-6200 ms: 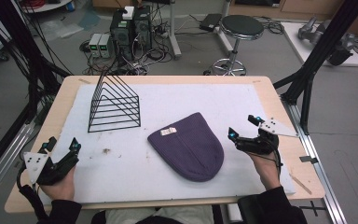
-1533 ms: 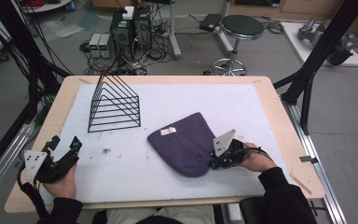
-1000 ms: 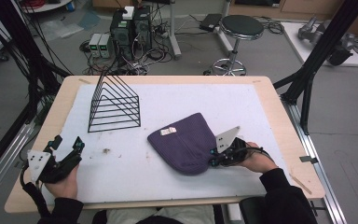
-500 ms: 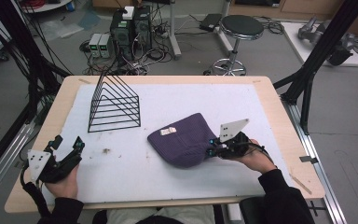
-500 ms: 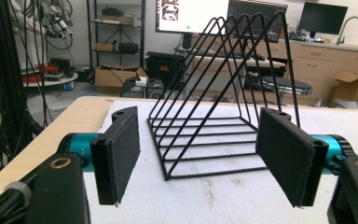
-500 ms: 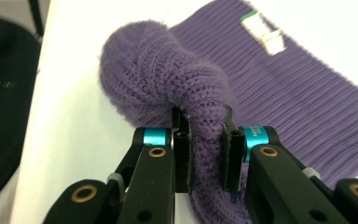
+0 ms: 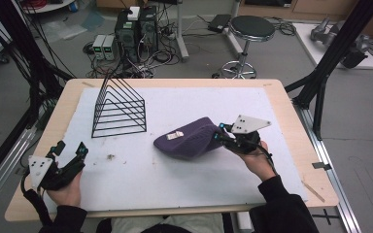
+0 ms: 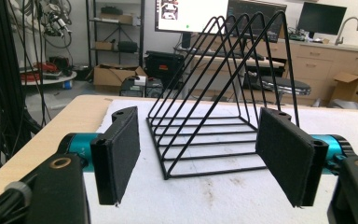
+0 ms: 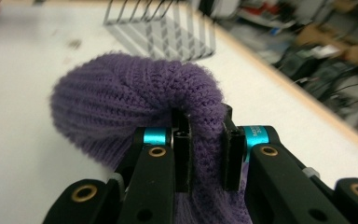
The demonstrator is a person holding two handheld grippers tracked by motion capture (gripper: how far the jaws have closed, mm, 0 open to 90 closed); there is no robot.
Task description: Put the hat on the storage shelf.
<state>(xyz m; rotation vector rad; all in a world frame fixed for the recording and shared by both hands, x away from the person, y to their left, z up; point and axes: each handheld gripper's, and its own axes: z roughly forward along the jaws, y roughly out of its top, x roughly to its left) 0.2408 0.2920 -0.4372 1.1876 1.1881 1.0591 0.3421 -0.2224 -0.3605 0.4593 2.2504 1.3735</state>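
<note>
A purple knitted beanie (image 7: 187,141) with a small white label lies on the white mat, its right edge lifted off the surface. My right gripper (image 7: 219,134) is shut on that raised edge; in the right gripper view the knit (image 9: 135,102) bunches between the two black pads (image 9: 182,140). At the table's front left, my left gripper (image 7: 69,149) rests in a hand, open with nothing between its pads (image 8: 121,149). It points toward the black wire rack (image 8: 219,93).
The black wire triangular rack (image 7: 119,104) stands at the back left of the white mat (image 7: 175,179). Black frame posts flank the table on both sides. A stool and computers sit on the floor beyond the far edge.
My right gripper has risen with the beanie's right edge, folding the hat up and toward the left. The left gripper has stayed in place.
</note>
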